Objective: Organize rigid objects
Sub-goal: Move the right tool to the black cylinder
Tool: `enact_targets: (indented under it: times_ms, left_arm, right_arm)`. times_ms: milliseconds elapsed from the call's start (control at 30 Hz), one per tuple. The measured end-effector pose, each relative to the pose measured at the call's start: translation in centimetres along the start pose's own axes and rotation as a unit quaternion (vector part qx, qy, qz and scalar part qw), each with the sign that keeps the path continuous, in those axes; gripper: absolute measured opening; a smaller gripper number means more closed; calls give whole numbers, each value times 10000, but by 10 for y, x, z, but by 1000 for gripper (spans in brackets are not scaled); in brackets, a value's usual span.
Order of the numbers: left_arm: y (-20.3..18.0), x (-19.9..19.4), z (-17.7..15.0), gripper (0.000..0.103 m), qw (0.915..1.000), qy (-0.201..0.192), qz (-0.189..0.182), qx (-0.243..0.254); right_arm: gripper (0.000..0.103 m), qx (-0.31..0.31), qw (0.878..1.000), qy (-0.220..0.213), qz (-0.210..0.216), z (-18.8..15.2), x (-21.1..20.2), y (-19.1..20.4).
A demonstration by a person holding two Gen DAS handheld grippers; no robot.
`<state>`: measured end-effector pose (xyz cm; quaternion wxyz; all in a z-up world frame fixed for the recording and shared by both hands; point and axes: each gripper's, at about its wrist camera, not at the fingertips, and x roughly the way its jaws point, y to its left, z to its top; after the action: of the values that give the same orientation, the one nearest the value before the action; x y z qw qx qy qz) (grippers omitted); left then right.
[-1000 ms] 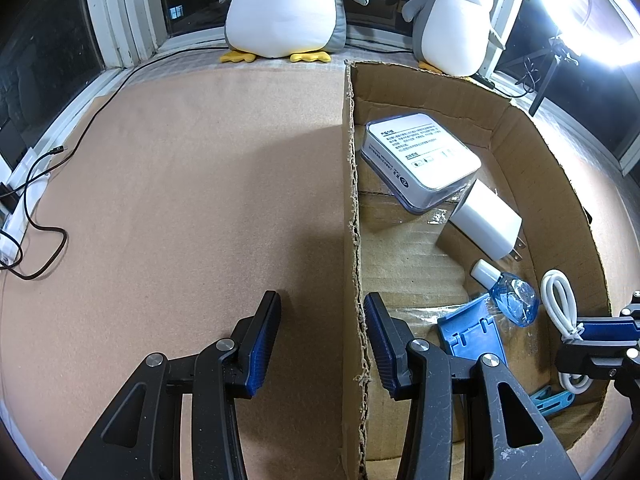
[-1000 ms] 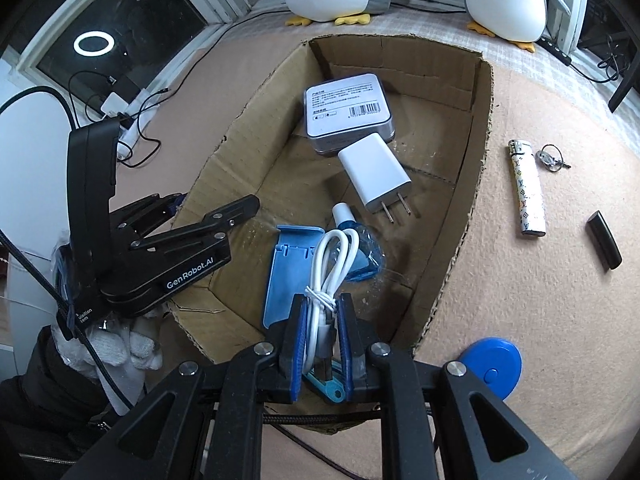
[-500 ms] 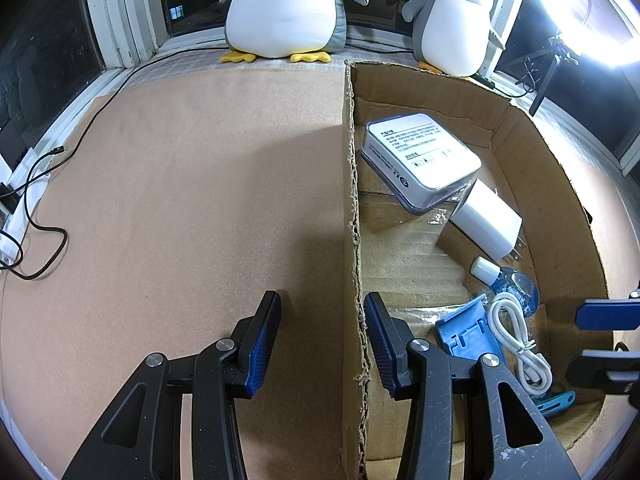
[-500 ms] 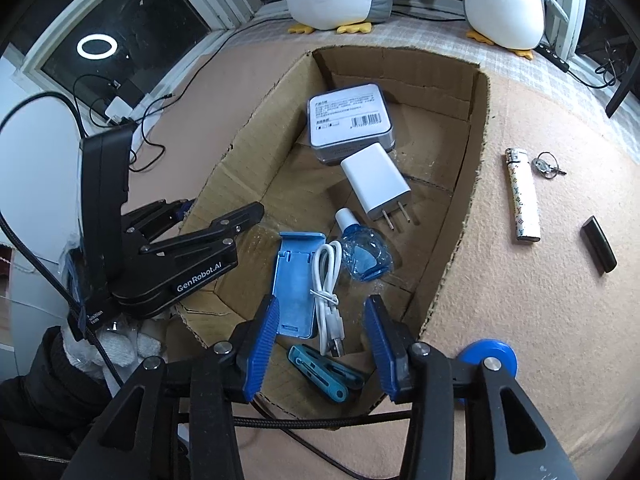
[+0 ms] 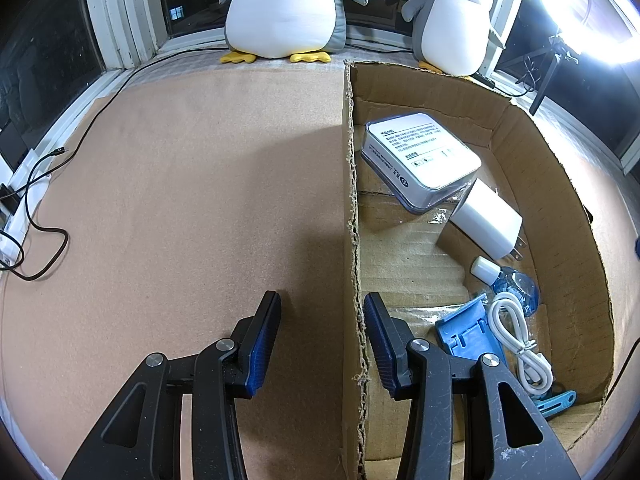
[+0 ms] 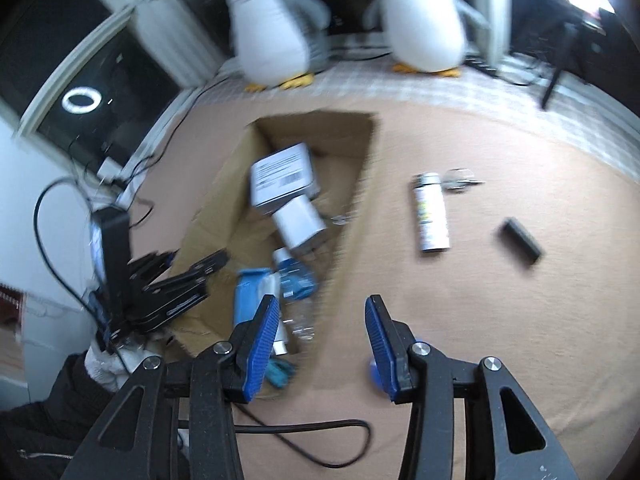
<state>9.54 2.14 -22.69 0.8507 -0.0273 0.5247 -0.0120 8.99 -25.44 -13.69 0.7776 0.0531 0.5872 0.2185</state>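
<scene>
A cardboard box [image 5: 568,216] holds a white tin [image 5: 420,156], a white charger [image 5: 486,220], a small blue bottle [image 5: 512,282], a blue stand [image 5: 466,334] and a coiled white cable [image 5: 516,340]. My left gripper [image 5: 322,336] is open and straddles the box's near wall [image 5: 350,240]. My right gripper [image 6: 322,338] is open and empty, raised over the box's right edge; that view is blurred. On the mat right of the box [image 6: 224,200] lie a white lighter [image 6: 430,214], keys [image 6: 460,178] and a small black bar [image 6: 520,242]. A blue disc [image 6: 374,372] peeks out behind the right finger.
Two plush penguins [image 5: 286,4] [image 5: 452,16] stand at the window sill beyond the brown mat [image 5: 180,200]. Black cables [image 5: 36,216] trail along the mat's left edge. A teal tool [image 5: 556,400] lies in the box's near corner. A gloved hand [image 6: 108,356] holds the left gripper.
My right gripper opened and let go of the white cable, which now lies in the box beside the blue stand. It has since lifted up and swung right. The left gripper has not moved.
</scene>
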Motion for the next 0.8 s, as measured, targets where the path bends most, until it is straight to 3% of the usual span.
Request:
enact_targets:
  times_ms: [367, 800]
  left_arm:
    - [1, 1, 1, 48, 10000, 0, 27, 27]
    - [0, 2, 1, 48, 10000, 0, 32, 30]
  right_arm:
    - [45, 553, 9940, -275, -900, 18, -13, -82]
    - [46, 286, 9875, 289, -1523, 42, 35, -134]
